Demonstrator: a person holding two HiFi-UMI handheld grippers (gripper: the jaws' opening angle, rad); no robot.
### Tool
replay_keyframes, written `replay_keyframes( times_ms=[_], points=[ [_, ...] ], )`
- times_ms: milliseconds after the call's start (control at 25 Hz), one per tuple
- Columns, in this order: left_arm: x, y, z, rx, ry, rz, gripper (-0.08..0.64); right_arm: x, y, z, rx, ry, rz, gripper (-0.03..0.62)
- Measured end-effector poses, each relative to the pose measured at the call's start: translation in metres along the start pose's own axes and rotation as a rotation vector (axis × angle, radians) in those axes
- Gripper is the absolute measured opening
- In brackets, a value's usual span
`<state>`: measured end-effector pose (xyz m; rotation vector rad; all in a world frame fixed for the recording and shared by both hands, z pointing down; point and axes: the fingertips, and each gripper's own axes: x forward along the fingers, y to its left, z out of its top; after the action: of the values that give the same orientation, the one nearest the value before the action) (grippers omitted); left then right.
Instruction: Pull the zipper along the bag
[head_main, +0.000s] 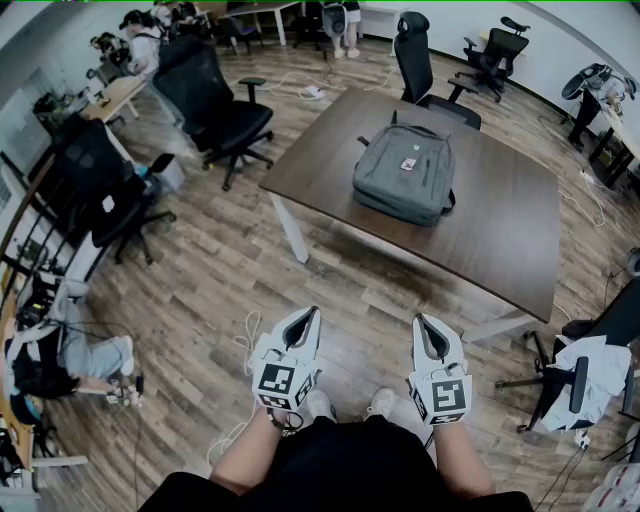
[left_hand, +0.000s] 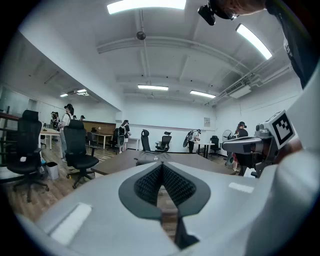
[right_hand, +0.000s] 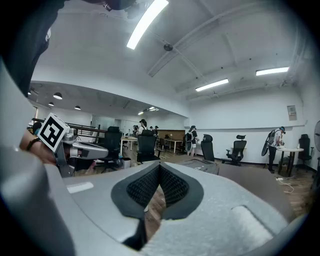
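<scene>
Left gripper, right gripper closed; bag zipper indistinct.

Grey bag lying flat on dark wood counter. Left gripper and right gripper held low, side by side over plank floor. Jaws together on both, nothing between. Both well apart from bag. Black office chair left of counter, second chair behind it. White shoes just below grippers.
</scene>
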<state>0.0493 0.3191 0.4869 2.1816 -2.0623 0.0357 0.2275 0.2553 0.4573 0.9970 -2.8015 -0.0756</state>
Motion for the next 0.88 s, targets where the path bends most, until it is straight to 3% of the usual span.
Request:
replay_keyframes(
  times_ms=[520, 880],
  points=[
    [0.005, 0.006, 0.001, 0.019, 0.0, -0.01, 0.018, 0.015, 0.007, -0.001, -0.018, -0.001, 0.004, 0.002],
    [-0.006, 0.033, -0.001, 0.011, -0.001, -0.033, 0.018, 0.034, 0.03, 0.01, -0.012, -0.033, -0.02, 0.003]
  ],
)
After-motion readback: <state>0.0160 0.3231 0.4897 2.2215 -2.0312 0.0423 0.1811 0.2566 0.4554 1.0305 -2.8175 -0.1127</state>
